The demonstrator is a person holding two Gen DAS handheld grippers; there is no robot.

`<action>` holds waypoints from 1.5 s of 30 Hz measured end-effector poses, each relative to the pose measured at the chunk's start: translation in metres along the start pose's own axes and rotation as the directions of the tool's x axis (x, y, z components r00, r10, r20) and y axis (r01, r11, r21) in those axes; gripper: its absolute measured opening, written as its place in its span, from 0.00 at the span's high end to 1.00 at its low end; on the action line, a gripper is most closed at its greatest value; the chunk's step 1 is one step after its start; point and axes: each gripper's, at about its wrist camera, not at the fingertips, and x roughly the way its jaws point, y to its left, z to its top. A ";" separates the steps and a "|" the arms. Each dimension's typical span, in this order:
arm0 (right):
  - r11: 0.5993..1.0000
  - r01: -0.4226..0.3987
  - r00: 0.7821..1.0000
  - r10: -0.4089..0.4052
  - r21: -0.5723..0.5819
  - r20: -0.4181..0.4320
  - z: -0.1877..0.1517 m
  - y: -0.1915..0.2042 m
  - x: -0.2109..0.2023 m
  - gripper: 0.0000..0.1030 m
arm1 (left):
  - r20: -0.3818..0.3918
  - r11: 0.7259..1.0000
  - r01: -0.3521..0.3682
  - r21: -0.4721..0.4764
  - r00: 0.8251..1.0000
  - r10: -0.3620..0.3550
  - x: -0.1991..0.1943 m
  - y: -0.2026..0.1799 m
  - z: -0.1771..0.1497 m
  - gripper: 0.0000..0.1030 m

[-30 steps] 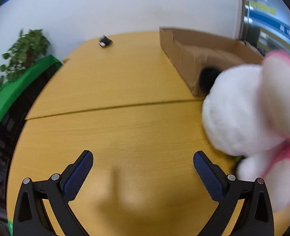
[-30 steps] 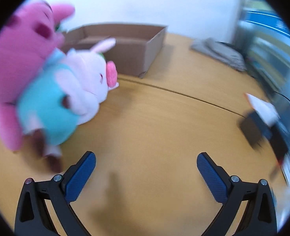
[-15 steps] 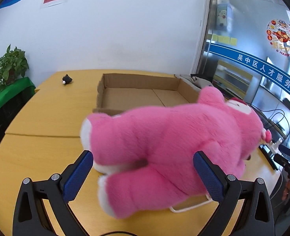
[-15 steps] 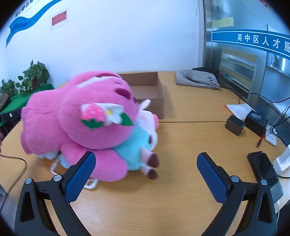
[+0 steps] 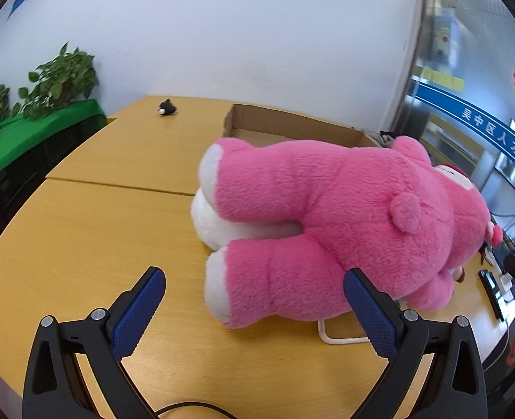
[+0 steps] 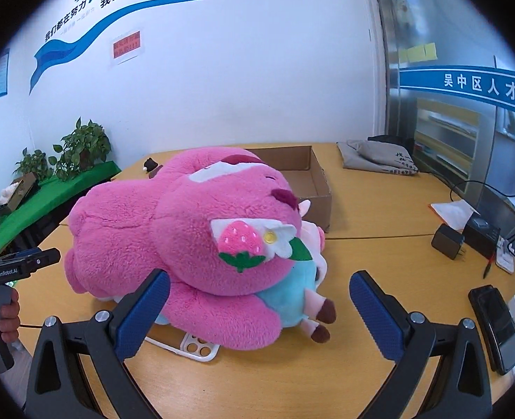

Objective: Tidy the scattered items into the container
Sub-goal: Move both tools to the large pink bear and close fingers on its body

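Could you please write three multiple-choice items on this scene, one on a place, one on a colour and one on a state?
1. Where does the pink plush bear lie?
A. inside the cardboard box
B. on the table, in front of the box
C. on the green shelf

2. What colour is the body of the small plush under the bear?
A. light blue
B. yellow
C. black

3. How do the left gripper's jaws stand?
A. shut on the bear
B. shut on nothing
C. open

Answers: 1 B, the cardboard box stands behind the bear on the table. 2 A, the small plush shows a light blue body. 3 C, the left gripper has a wide gap, holding nothing.
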 end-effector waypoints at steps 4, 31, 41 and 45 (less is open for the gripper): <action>0.999 -0.032 0.999 0.032 0.018 -0.010 -0.003 -0.006 0.003 0.00 | -0.006 1.000 -0.023 -0.010 1.000 0.023 0.007 -0.004 0.001 0.00; 0.998 0.054 0.969 -0.048 0.020 -0.241 0.014 -0.009 0.040 0.00 | -0.026 0.996 0.035 0.082 0.999 -0.033 0.017 -0.045 0.029 0.00; 0.998 0.067 0.962 -0.064 0.004 -0.265 0.011 -0.007 0.040 0.00 | -0.037 0.992 0.070 0.104 0.997 -0.066 0.002 -0.057 0.021 0.00; 0.999 0.051 0.962 -0.050 -0.002 -0.268 0.010 -0.005 0.036 0.00 | -0.044 0.992 0.077 0.098 0.996 -0.073 0.004 -0.061 0.021 0.00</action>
